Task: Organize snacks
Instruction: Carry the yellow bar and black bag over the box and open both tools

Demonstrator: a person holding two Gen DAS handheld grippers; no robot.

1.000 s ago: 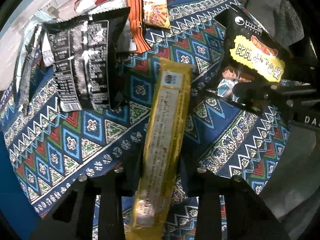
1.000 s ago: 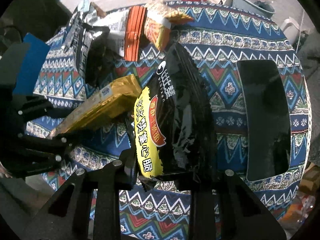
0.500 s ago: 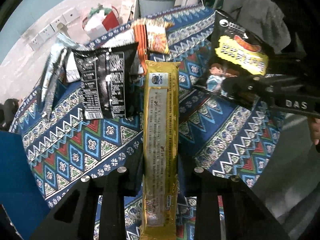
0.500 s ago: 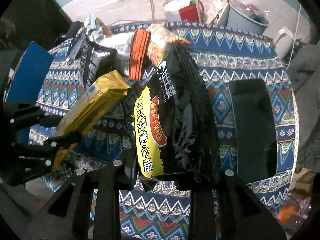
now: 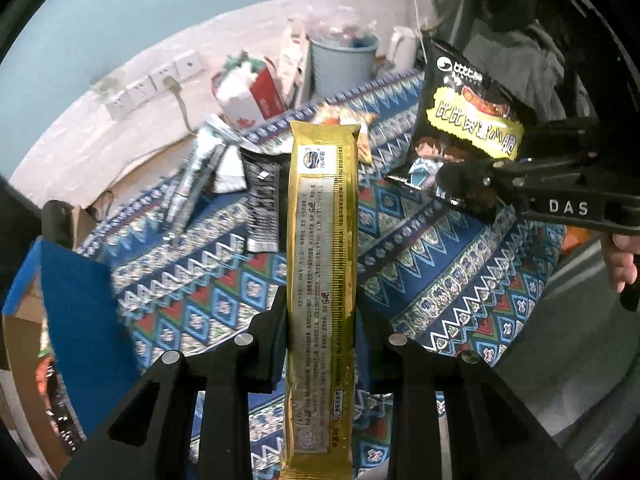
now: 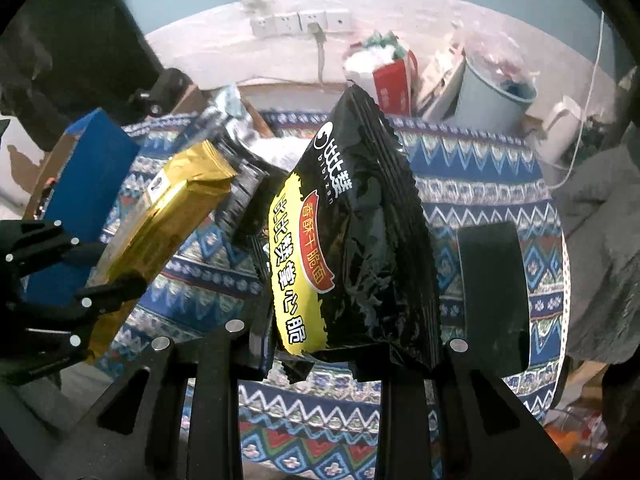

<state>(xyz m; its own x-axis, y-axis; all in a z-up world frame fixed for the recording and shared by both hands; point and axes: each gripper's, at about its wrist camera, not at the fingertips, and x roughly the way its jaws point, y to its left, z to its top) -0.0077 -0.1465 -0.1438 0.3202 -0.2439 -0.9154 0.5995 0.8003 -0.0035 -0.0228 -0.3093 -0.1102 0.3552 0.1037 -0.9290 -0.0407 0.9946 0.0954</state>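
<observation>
both grippers were loaded, so this read as the carry step, picks done, nothing placed yet. left gripper (image 5: 322, 312) had its fingers clenched on the gold wafer pack (image 5: 323, 248), gripped in its lower half, pack standing on toward 12 o'clock in the left wrist view, clear of the bench (image 5: 460, 280). right gripper (image 6: 320, 344) had its fingers clamped on the bottom edge of the black noodle-snack bag (image 6: 352, 248), bag upright and hanging free above the patterned cloth. in the right wrist view the gold pack sat at 9 o'clock of the black bag, close beside it but not touching.

leftover packets (image 5: 260, 200) lay in a loose heap at the far edge of the bench, about 11 o'clock from the gold pack. a blue box (image 6: 80, 184) sat off the bench at 9 o'clock; my guess is that's the drop target, can't confirm.

next move likely needed: swing each pack over a destination, lower before letting go, one hand at a time to avoid a clash.
</observation>
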